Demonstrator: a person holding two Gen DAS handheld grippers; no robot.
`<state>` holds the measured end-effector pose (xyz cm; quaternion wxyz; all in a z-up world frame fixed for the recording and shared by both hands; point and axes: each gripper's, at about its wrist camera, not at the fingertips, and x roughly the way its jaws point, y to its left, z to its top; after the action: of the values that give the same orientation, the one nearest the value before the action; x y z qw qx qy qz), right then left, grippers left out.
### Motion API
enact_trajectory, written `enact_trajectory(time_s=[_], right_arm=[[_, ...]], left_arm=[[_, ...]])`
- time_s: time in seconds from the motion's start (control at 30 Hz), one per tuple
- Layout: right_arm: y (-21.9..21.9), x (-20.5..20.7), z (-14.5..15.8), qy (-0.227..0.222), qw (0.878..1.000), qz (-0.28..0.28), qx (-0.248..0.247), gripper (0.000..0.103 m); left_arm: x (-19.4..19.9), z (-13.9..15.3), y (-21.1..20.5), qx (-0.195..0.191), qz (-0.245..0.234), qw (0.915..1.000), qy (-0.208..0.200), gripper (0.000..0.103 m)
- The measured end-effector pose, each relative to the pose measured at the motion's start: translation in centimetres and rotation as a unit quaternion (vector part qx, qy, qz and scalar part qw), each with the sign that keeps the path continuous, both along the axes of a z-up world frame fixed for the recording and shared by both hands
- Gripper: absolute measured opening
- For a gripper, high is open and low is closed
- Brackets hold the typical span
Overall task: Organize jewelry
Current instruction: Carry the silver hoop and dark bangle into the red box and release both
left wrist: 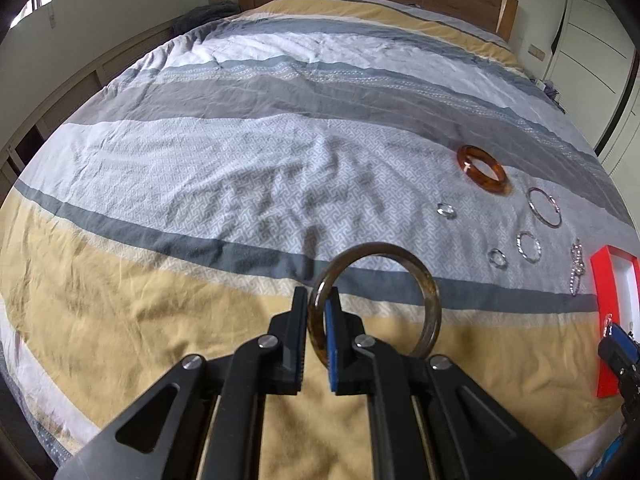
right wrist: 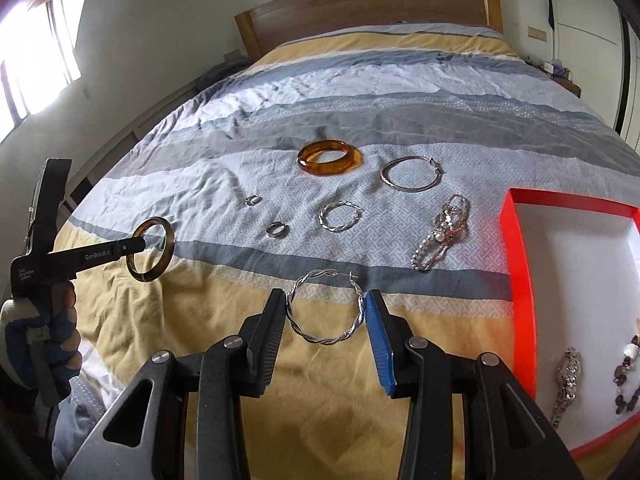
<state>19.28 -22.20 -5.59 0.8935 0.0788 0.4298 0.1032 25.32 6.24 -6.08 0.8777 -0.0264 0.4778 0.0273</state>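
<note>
The left tool [left wrist: 317,300] is pinching the rim of a dark brownish bangle [left wrist: 430,300], holding it upright above the yellow band of the striped bedspread [left wrist: 200,200]; the right wrist view is showing the same bangle [right wrist: 151,250] gripped at the tool's tip [right wrist: 136,246], off to the left and clear of the bed. The right tool [right wrist: 326,312] is gripping a twisted silver hoop earring [right wrist: 326,308] across its width, its black and blue fingers touching opposite sides of the hoop, which is hanging over the yellow band near the foot of the bed. The remaining pieces are lying on the patterned pale stripe: an amber bangle [right wrist: 329,157] farthest back, a plain thin silver hoop [right wrist: 412,174] just to its right, a second twisted hoop [right wrist: 340,216] nearer, two small rings [right wrist: 253,200] [right wrist: 277,229] to the left, and a beaded pearl-and-chain piece [right wrist: 442,236] lying beside the red box. The red box [right wrist: 520,280], white inside, is sitting at the right edge of the bed and is already holding a metal chain bracelet [right wrist: 566,384] and a dark beaded strand [right wrist: 626,380].
</note>
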Motion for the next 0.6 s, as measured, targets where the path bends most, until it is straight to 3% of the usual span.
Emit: enact_trajectory(time_s=[0.27,0.6], right_arm=[[-4.6,-4.5,3.0,-0.016,0.999,-0.028,-0.009,0.04],[-15.8,-7.9,3.6,-0.002,0.995,-0.087,-0.054,0.04]], left_arm=[[-3.6,3.4,-6.1,-0.007,-0.059,0.9981,-0.015,0.007],[-4.8,4.6,-21.3,-0.03,-0.183,0.9826,-0.014,0.007]])
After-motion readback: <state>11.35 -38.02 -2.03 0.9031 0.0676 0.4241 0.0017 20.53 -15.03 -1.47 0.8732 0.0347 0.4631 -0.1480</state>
